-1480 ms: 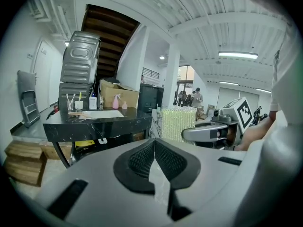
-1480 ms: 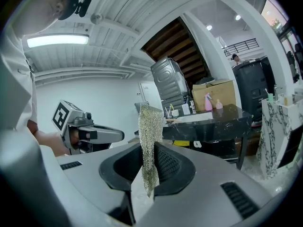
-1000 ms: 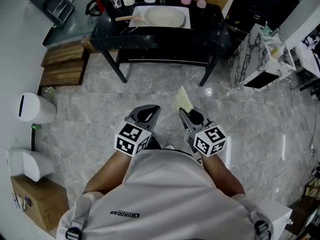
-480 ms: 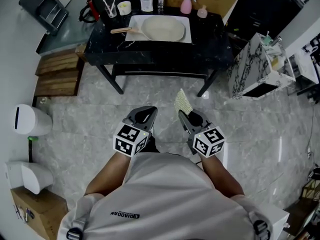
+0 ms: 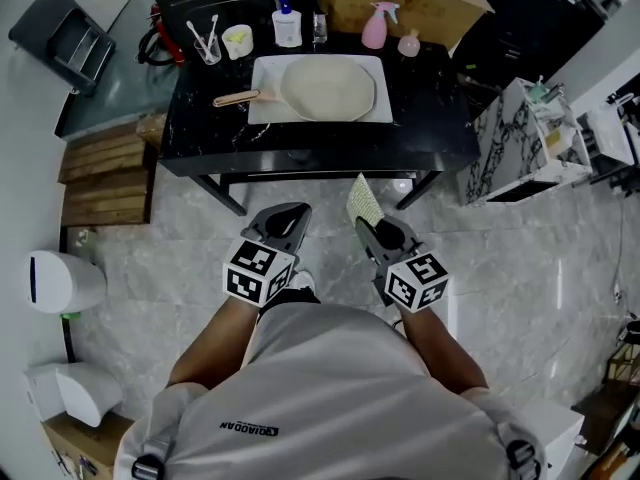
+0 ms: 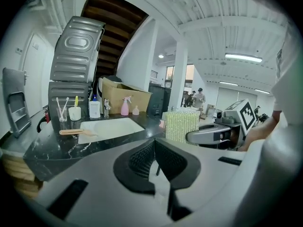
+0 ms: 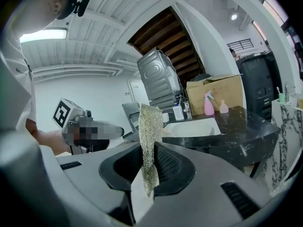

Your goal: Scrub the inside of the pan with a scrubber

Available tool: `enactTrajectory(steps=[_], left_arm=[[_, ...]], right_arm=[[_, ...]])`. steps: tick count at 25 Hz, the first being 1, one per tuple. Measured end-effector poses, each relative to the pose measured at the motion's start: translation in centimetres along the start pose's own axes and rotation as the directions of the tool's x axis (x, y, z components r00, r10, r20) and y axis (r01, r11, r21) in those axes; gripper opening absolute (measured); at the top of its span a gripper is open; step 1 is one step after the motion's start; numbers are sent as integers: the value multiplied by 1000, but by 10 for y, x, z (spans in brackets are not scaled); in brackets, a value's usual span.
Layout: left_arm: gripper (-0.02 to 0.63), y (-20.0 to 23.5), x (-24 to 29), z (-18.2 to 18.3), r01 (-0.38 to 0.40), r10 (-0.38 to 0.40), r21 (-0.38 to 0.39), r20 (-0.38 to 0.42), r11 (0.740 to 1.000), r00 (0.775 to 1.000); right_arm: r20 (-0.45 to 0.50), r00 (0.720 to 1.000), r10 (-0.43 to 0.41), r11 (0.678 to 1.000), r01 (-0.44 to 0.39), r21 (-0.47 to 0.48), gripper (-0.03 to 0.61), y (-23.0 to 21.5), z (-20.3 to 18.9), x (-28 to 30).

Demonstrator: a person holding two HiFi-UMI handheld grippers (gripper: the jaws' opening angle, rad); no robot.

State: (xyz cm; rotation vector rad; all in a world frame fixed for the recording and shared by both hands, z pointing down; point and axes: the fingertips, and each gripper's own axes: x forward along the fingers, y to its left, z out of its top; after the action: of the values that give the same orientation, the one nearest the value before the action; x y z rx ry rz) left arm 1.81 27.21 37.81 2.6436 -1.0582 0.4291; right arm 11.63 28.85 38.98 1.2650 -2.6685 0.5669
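**A:** ok so where was the pan in that shot?

**B:** The pan [image 5: 328, 88] was sitting on a white mat [image 5: 262, 113] on the black marble-look table [image 5: 430, 138]. Its wooden handle [image 5: 236, 97] pointed off to the person's left. Both grippers were held out over the grey floor on the near side of the table, well apart from the pan.

**A:** and the scrubber, who had it?

**B:** The right gripper [image 5: 371, 230] did. Its jaws were clamped on the lower part of the scrubber [image 5: 364, 200], with a pad pressed on each side. The glittery mesh pad stood upright and edge-on between them, most of it poking up past the tips. The right gripper view showed that really clearly.

**A:** left one doing anything?

**B:** Nope. The left gripper [image 5: 285, 218] was closed on nothing, its ribbed pads meeting each other. It hung just beside the right one at about the same height, and both pointed toward the table.

**A:** anything else on the table?

**B:** Along the back edge there was a pink spray bottle [image 5: 376, 25], a cup of toothbrushes [image 5: 208, 50] and a white pump bottle [image 5: 287, 26]. A cardboard box [image 5: 400, 3] sat behind them.
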Motion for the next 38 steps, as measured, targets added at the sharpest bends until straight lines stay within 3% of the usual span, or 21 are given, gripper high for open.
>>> enactTrajectory(steps=[11,19,27,38], left_arm=[[15,97,36,12,57,-57,29,-8,998,998],[15,118,55,6,80,-80,14,-30,997,996],[15,132,86,8,65,-65,13,-45,998,997],[15,181,160,52,-27,28,16,-54,1000,998]], right_arm=[[3,998,-64,998,64,-5,78,-22,28,92],[-2,996,-86,996,86,16,78,-38,31,113],[-8,998,-66,996,66,59,77,-72,33,138],[-20,1000,5,1000,-4,30,77,-156,94,204]])
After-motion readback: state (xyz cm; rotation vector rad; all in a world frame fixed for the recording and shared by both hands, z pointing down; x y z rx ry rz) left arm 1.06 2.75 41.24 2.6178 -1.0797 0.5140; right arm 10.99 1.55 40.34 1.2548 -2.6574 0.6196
